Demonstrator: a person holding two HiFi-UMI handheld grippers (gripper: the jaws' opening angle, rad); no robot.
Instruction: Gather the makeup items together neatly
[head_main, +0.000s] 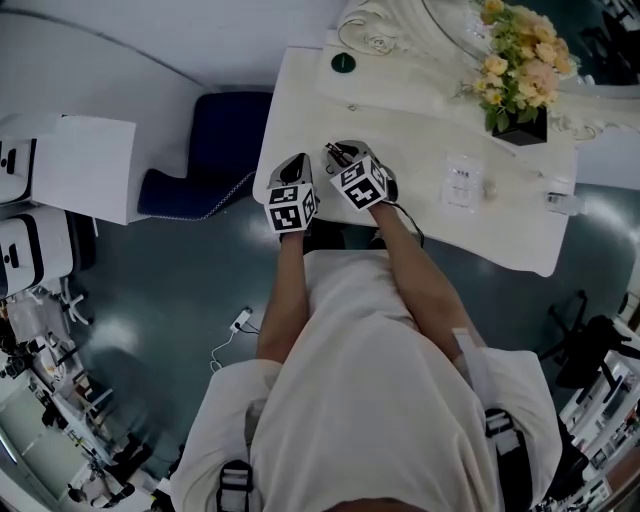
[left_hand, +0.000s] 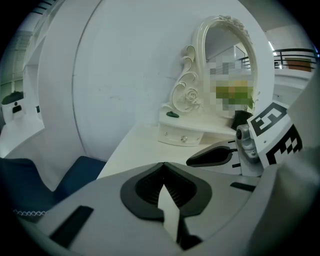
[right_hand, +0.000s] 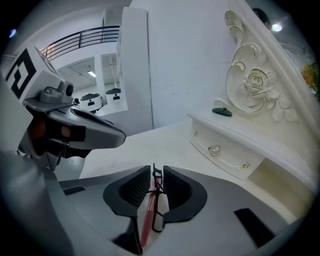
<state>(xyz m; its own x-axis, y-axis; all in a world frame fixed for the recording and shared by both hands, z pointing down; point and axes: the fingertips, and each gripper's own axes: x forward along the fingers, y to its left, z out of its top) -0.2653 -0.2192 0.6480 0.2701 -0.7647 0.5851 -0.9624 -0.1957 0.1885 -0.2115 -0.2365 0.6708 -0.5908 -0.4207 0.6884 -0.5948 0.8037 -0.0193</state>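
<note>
My right gripper (right_hand: 156, 169) is shut on an eyelash curler (right_hand: 149, 210) with a pink handle and black wire loops, which stands lengthwise between the ribbed pads. In the head view this gripper (head_main: 336, 152) hovers over the near left part of the white vanity table (head_main: 420, 140). Close beside it on the left, my left gripper (head_main: 296, 162) is shut, its tips meeting on a thin white strip (left_hand: 169, 212) that runs back toward the camera. On the table's right lie a clear packet (head_main: 463, 182), a small pale item (head_main: 490, 187) and another item (head_main: 563, 201) near the edge.
An ornate white mirror stand (head_main: 385, 30) with a small drawer (right_hand: 220, 150) lines the table's back; a dark green object (head_main: 343, 63) lies on its shelf. A flower pot (head_main: 520, 70) stands back right. A blue chair (head_main: 215, 150) is left of the table.
</note>
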